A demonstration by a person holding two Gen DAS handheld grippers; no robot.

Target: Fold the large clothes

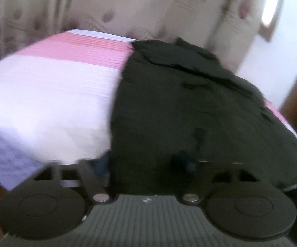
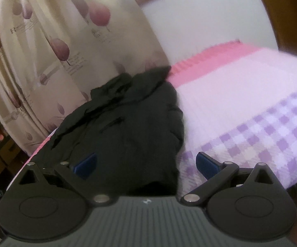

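A: Where's the jacket (image 2: 128, 123)?

B: Flat on the bed (image 2: 241, 94), along the side nearest the curtain (image 2: 45, 51), hem at the near edge, collar at the far end. It looks partly folded already; the side away from the curtain is a straight line.

A: Right gripper (image 2: 146, 164)?

B: Jaws wide apart, nothing between the pads. It straddles the jacket's near corner, one finger (image 2: 85, 164) over the jacket, the other over the checked sheet beside it.

A: Left gripper (image 1: 146, 164)?

B: Blurred. Jaws stand partway in, and the jacket's hem edge lies between them. Whether the pads press on the cloth, cannot tell.

A: Step in hand?

B: Probably taking the hem to fold it toward the collar. Advice: each gripper bites the hem near one jacket corner, catching all layers of the thick padding. Lift together, carry level toward the collar, keep the straight edge aligned. Confirm the left grip first.
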